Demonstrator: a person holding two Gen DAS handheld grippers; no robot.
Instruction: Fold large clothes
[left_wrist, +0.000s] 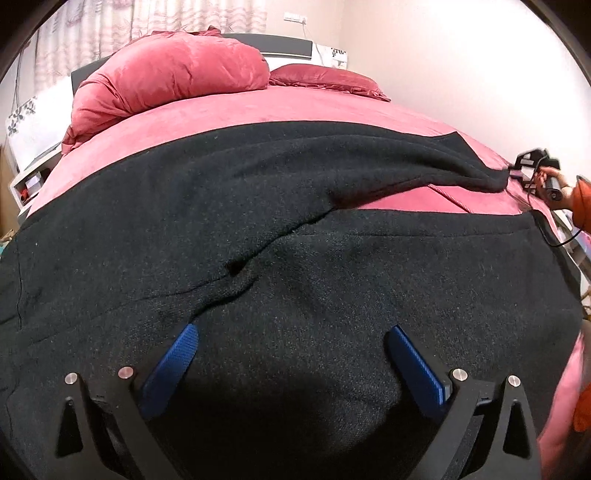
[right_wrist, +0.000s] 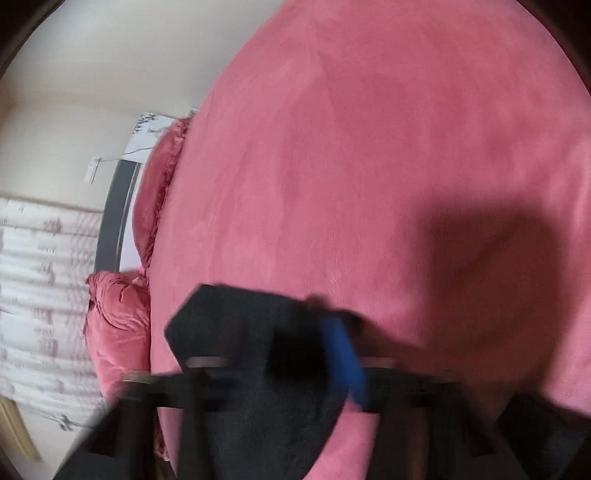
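Observation:
A large black knit garment (left_wrist: 295, 229) lies spread across the pink bed (left_wrist: 229, 110). Its far layer is drawn to the right in a long fold. My left gripper (left_wrist: 295, 332) hovers low over the near part of the garment, its blue pads (left_wrist: 173, 365) wide apart with nothing pinched between them. At the far right edge of the left wrist view, my right gripper (left_wrist: 532, 166) holds the tip of that pulled fold. The right wrist view is blurred: the right gripper (right_wrist: 317, 343) is shut on a black flap of the garment (right_wrist: 251, 332), which covers one finger, above the pink bed sheet (right_wrist: 369, 147).
A rolled pink duvet (left_wrist: 166, 74) and a dark red pillow (left_wrist: 325, 77) lie at the head of the bed by the dark headboard (left_wrist: 273, 46). A white bedside stand (left_wrist: 29, 177) is at the left. A hand in an orange sleeve (left_wrist: 580, 199) holds the right gripper.

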